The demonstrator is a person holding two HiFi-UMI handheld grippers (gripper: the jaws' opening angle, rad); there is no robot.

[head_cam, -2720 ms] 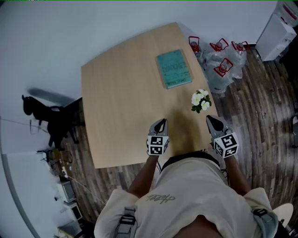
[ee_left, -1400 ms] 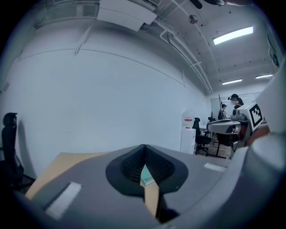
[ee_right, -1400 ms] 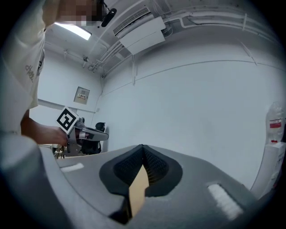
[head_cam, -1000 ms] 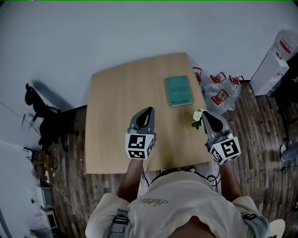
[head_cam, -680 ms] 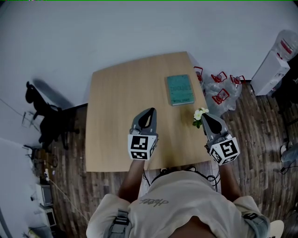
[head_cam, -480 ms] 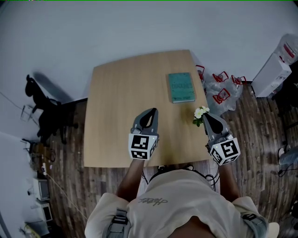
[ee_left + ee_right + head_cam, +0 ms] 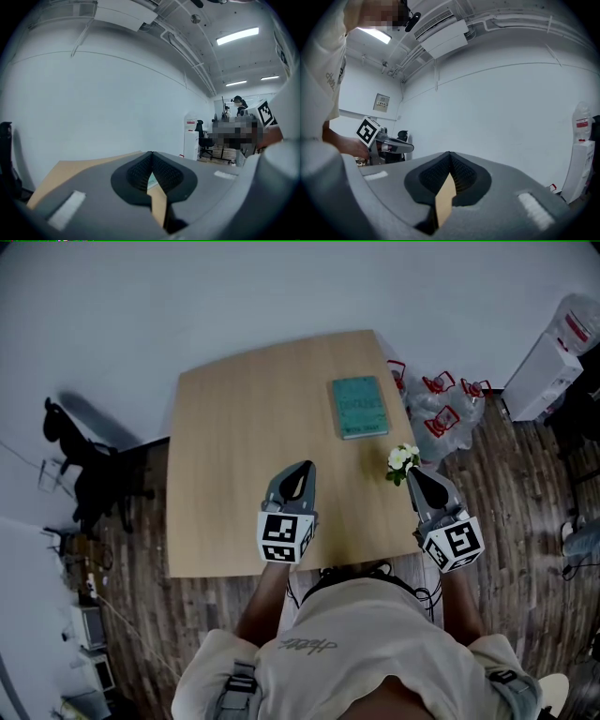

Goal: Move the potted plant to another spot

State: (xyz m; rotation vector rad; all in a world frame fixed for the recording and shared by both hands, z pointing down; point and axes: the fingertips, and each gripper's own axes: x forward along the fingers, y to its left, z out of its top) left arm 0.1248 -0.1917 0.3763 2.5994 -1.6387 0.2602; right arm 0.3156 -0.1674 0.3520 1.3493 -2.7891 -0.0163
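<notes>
Pale wood forms the surface [image 7: 234, 427], ringed by dark plank flooring. At its right edge the potted plant [image 7: 402, 463] is seen, with a teal book [image 7: 358, 407] lying beyond the plant. The right gripper [image 7: 413, 474] is held just beside the plant, jaws pressed together and empty. The left gripper [image 7: 302, 468], likewise closed on nothing, is kept well to the plant's left. Were the closed right gripper advanced, the plant could be tipped or pushed off the edge.
</notes>
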